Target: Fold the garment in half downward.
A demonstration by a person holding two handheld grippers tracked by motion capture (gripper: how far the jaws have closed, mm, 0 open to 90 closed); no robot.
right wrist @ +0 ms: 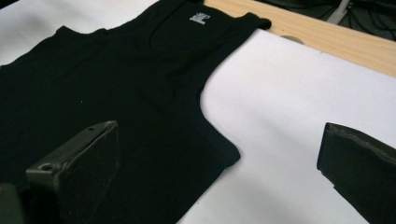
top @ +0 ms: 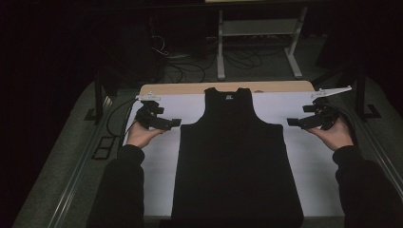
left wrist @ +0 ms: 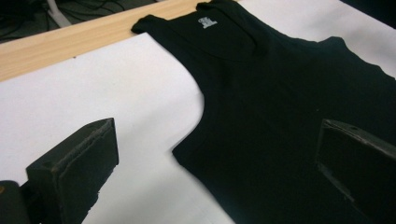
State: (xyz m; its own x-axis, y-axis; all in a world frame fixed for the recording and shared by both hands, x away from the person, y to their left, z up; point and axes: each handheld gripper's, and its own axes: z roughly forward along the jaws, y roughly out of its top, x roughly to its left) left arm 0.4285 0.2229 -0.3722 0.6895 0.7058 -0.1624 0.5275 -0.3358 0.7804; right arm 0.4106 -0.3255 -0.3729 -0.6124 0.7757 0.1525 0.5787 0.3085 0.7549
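Left tongs (top: 175, 123) and right tongs (top: 292, 122), both released, hover beside the armholes of a black sleeveless cotton vest (top: 236, 156) lying flat on the white-covered bench (top: 157, 161). Likely next: pinch each side to fold.

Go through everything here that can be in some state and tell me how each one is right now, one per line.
Black tank top: spread flat on the white sheet, neck at the far end, unfolded, not gripped.
Left claw: open, empty, held beside the top's left armhole.
Right claw: open, empty, held beside the top's right armhole.
White sheet: lying flat over the table, smooth.
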